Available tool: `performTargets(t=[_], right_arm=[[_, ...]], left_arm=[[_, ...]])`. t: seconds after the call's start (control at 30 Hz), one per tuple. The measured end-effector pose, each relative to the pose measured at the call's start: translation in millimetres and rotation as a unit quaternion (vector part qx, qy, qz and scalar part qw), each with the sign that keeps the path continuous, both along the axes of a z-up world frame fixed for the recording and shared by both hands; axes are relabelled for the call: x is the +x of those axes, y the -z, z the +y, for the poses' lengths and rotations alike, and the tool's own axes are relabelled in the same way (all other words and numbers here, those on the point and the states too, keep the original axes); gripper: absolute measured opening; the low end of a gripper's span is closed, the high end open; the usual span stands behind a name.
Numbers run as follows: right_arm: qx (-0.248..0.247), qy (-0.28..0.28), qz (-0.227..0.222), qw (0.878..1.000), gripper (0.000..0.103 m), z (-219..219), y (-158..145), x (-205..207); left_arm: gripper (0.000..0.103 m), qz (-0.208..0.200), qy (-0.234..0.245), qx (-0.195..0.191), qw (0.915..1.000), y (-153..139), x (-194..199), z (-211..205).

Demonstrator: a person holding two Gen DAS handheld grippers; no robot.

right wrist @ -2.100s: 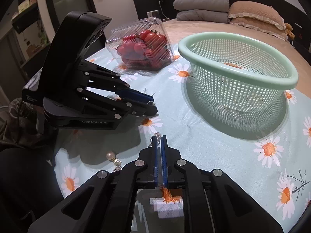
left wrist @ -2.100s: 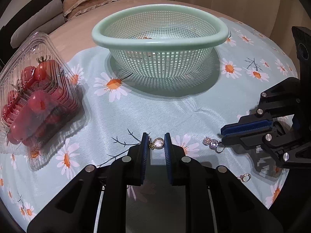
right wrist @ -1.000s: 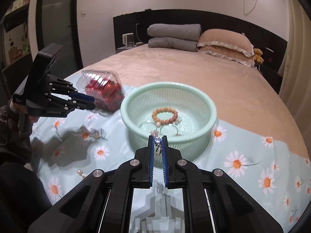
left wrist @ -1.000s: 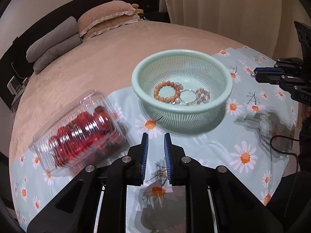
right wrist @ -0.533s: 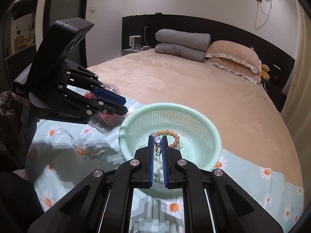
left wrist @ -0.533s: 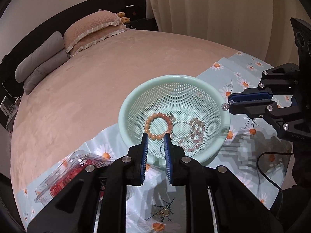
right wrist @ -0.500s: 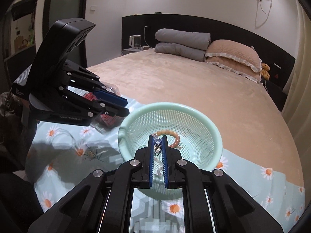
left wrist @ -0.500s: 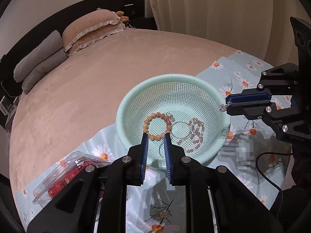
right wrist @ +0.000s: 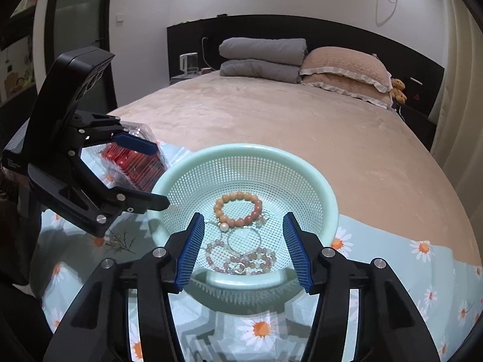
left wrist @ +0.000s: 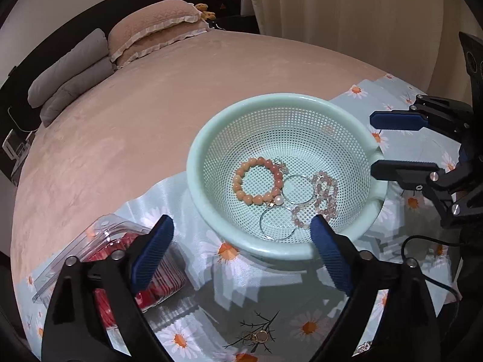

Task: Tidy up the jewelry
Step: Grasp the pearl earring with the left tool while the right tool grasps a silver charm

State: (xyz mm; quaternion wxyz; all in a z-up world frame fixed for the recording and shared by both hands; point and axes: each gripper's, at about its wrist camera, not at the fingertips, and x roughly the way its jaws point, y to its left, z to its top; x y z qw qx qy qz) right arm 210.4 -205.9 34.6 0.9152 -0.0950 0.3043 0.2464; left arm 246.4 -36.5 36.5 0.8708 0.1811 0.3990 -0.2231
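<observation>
A mint green mesh basket (left wrist: 211, 138) (right wrist: 329, 190) stands on the daisy cloth. In it lie an orange bead bracelet (left wrist: 256, 184) (right wrist: 238, 208), silver hoops (left wrist: 297, 188) (right wrist: 243, 239), a pink bead bracelet (left wrist: 324, 194) (right wrist: 241, 261) and a small silver earring (right wrist: 238, 267). My left gripper (left wrist: 241, 253) (right wrist: 145, 175) is open and empty above the basket's near left side. My right gripper (right wrist: 244, 249) (left wrist: 395, 144) is open and empty over the basket. A gold earring (left wrist: 258, 336) lies on the cloth under my left gripper.
A clear plastic box of red tomatoes (left wrist: 120, 253) (right wrist: 132, 157) sits left of the basket. The daisy cloth (left wrist: 302, 310) covers the foot of a tan bed (left wrist: 151, 105) with pillows at its head. A black cable (left wrist: 428, 241) lies at the right.
Both grippers have opened wide above the basket. The small silver earring held by my right gripper now lies in the basket. The gold earring stays on the cloth.
</observation>
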Motion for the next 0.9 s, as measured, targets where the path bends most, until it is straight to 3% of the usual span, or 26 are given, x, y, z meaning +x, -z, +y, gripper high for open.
performTargets(t=[0.13, 0.3, 0.43, 0.6, 0.73, 0.83, 0.9], right_arm=[[-0.001, -0.040, -0.014, 0.999, 0.067, -2, 3, -22], [-0.035, -0.120, -0.008, 0.992, 0.069, 15, 20, -56], [-0.079, -0.183, 0.011, 0.980, 0.069, 37, 41, -82], [-0.067, -0.226, 0.039, 0.971, 0.069, 46, 58, -100], [-0.072, -0.231, 0.060, 0.968, 0.068, 51, 70, -102], [-0.068, -0.249, 0.049, 0.965, 0.067, 52, 74, -113], [-0.065, -0.262, 0.045, 0.962, 0.066, 55, 76, -117]], left_arm=[[0.096, -0.007, 0.014, 0.024, 0.9996, 7, -18, -1], [0.097, -0.004, 0.028, 0.042, 0.9987, 20, -43, -3], [0.097, 0.011, 0.043, 0.046, 0.9980, 35, -63, 1], [0.097, 0.032, 0.075, 0.059, 0.9949, 58, -90, 2], [0.097, 0.039, 0.137, 0.072, 0.9873, 66, -118, 2], [0.097, 0.029, 0.177, 0.098, 0.9790, 70, -139, 6], [0.097, 0.046, 0.202, 0.088, 0.9744, 70, -145, 10]])
